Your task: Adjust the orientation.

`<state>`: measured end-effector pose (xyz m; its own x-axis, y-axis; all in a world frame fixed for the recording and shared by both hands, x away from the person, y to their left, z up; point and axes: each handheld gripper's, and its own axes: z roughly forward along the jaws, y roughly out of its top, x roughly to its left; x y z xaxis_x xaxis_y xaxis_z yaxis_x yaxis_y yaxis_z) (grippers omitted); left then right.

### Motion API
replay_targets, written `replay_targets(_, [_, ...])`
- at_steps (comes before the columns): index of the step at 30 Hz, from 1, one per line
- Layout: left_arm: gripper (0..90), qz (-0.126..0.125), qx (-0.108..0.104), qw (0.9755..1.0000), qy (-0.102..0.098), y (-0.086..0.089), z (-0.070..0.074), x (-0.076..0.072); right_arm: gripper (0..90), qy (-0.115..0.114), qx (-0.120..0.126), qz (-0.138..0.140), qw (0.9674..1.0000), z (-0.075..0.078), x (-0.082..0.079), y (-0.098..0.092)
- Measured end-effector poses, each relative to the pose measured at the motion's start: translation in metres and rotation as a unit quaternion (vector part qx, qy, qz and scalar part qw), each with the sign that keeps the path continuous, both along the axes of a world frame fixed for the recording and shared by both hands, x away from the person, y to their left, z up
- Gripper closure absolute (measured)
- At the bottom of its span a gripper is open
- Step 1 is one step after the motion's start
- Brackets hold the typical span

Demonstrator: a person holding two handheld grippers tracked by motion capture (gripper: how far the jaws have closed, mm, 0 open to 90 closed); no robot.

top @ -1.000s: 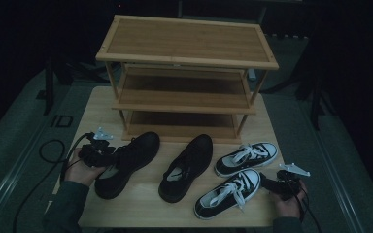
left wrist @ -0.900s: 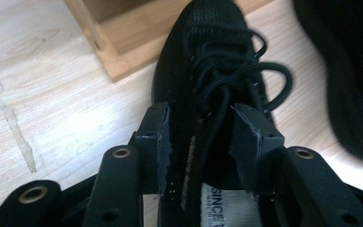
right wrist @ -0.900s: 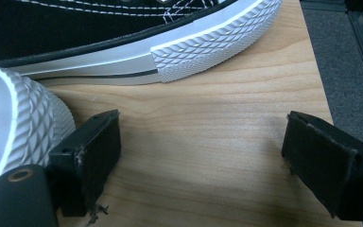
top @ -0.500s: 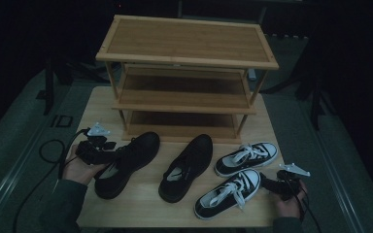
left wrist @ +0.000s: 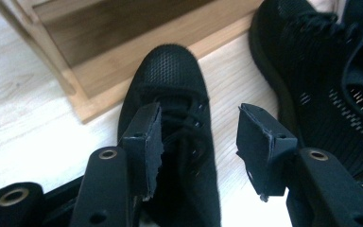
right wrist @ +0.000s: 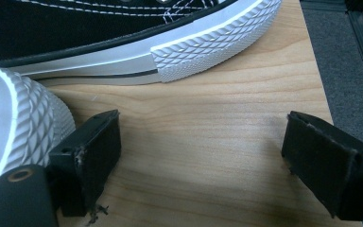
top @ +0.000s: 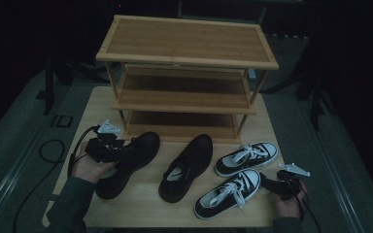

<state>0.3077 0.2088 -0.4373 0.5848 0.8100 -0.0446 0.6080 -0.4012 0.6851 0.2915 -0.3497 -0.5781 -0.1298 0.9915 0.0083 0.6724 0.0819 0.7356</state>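
- Left gripper (left wrist: 198,142): I have its jaws apart, just been widening, straddling the laced throat of the black mesh shoe (top: 126,162), pads clear; shoe on the worktop (top: 145,206), toe towards the bamboo shoe rack (top: 187,73)
- Right gripper (right wrist: 201,151): wide open, empty, beside the canvas sneaker (top: 228,193)

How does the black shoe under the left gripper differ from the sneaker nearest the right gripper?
The left black shoe is black all over, mesh toe included; the near sneaker has white laces, a white toe cap and a white ribbed sole edge. The left gripper hangs above the black shoe, jaws open astride its laces; the right gripper sits open beside the sneaker's toe. Both shoes lie on the table, toes toward the rack.
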Motion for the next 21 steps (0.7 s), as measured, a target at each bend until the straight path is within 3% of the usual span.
replay_targets(4, [51.1,-0.011,-0.003,0.9999,-0.003,-0.011,0.003,0.000,12.4,0.000,0.000,0.000,1.0000,0.000,0.000,0.000])
replay_targets(21, [51.2,-0.046,-0.015,0.9987,0.015,-0.045,-0.003,0.005,12.4,0.000,0.000,0.000,1.0000,0.000,0.000,0.000])
